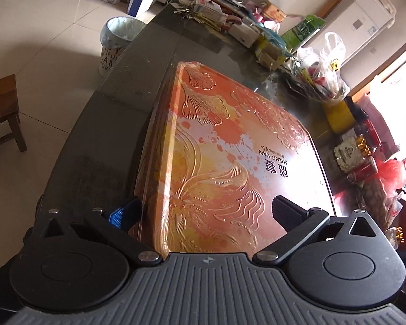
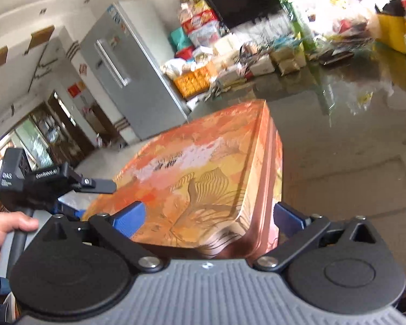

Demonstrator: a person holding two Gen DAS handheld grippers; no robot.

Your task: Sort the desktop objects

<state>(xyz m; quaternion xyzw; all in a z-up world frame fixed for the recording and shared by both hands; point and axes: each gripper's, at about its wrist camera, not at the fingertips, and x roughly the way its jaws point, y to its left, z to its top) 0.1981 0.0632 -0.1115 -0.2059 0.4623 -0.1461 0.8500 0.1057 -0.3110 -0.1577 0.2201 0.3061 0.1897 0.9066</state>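
The big flat gift box [image 1: 230, 146] lies on the table [image 1: 100, 146] near its front edge, with the left tongs [image 1: 205, 212] straddling its near-left corner and the right tongs [image 2: 208, 216] straddling another corner, one finger on top of the lid and one down the side wall. Behind the box, along the table's far edge, a row of small boxes and packets [image 1: 257, 38] runs toward a plastic bag [image 1: 322, 73] and more packets on the right. A lined waste bin [image 1: 116, 40] and a wooden stool [image 1: 2, 113] stand on the floor left of the table.
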